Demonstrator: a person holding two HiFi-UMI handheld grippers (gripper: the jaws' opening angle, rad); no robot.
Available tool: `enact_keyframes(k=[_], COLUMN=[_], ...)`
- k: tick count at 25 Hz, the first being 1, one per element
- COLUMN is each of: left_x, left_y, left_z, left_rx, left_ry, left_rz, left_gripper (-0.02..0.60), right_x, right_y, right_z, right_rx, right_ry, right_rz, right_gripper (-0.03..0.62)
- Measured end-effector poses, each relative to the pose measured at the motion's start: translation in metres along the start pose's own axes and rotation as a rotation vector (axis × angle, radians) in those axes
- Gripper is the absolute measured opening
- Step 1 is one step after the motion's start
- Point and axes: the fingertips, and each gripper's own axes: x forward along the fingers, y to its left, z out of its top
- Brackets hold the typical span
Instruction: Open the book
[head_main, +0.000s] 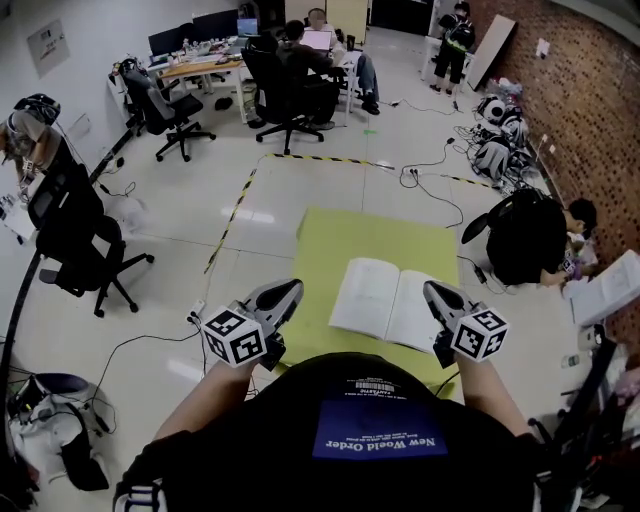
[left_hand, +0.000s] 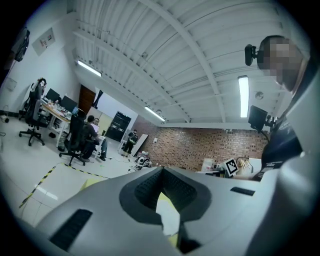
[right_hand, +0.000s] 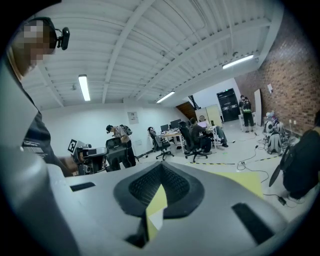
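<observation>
The book (head_main: 385, 303) lies open and flat on the yellow-green table (head_main: 340, 240), its white pages up. My left gripper (head_main: 288, 291) is at the table's left edge, a short way left of the book and apart from it. Its jaws are shut with nothing between them, as the left gripper view (left_hand: 161, 170) also shows. My right gripper (head_main: 436, 292) sits at the outer edge of the book's right page with its jaws shut. In the right gripper view (right_hand: 160, 167) only a sliver of table and page shows through the slit, and I see nothing held.
A person in black (head_main: 535, 240) crouches on the floor just right of the table. Cables (head_main: 430, 175) and hazard tape (head_main: 235, 210) lie on the floor beyond it. Office chairs (head_main: 90, 250) stand at the left, and people sit at desks (head_main: 300, 60) far back.
</observation>
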Motion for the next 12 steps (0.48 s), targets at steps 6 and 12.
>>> enact_keyframes(k=[6,12], left_x=[0.004,0.008], left_y=[-0.002,-0.009], left_z=[0.001,-0.006], left_rx=[0.0,0.001], left_ry=[0.013,0.016], left_rz=[-0.017,-0.031], left_gripper=[0.006,0.006], right_x=[-0.005,-0.012], right_y=[0.002,-0.003], right_z=[0.001,-0.002], right_rx=[-0.008,-0.011], right_ry=[-0.003,-0.014], right_rz=[-0.007,-0.014], right_gripper=[-0.015,-0.015])
